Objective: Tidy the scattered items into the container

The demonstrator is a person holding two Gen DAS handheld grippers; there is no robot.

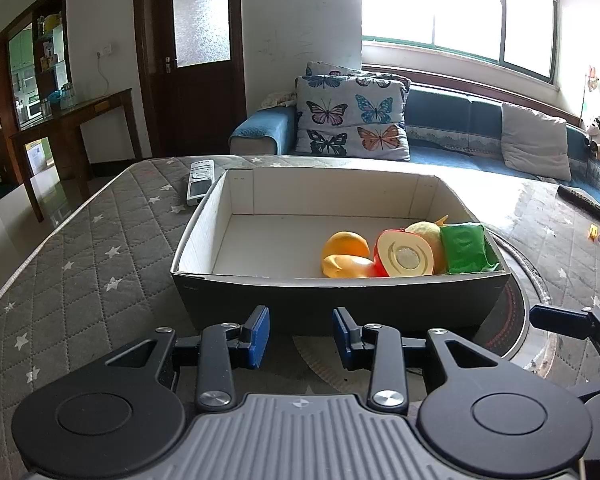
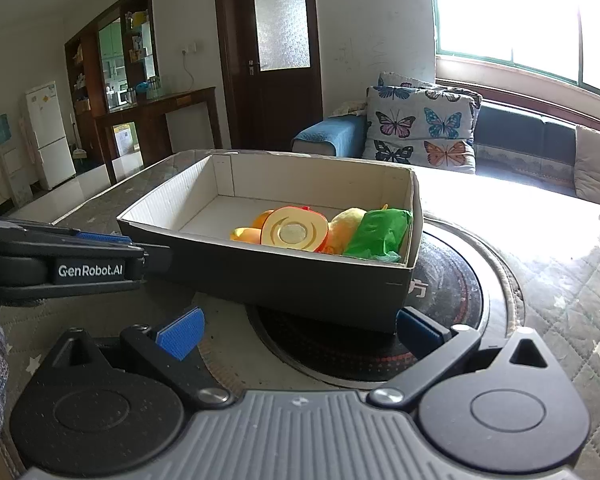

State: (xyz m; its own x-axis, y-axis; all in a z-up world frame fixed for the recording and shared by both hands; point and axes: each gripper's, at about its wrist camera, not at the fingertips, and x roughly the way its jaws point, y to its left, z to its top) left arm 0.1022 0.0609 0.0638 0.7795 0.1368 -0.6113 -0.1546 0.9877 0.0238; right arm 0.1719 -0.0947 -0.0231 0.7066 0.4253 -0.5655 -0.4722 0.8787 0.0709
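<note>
- While both are held low before the cardboard box [image 1: 340,300], the left tool [image 1: 301,336] gapes empty, narrower than the wide-spread, empty right tool [image 2: 300,330].
- Inside the box's right end lie a halved toy fruit [image 1: 406,254], orange pieces [image 1: 346,245] and a green packet [image 1: 466,248].
- A remote [image 1: 199,182] rests on the quilted bench [image 1: 80,260], just beside the box's far left corner.

daylight frm window [image 1: 452,12], blown out | glare on table [image 2: 500,208] | fisheye bend + dark corners

Bright window [image 1: 460,8] behind blue sofa [image 1: 452,128]; dark wooden door [image 1: 196,52] left.
</note>
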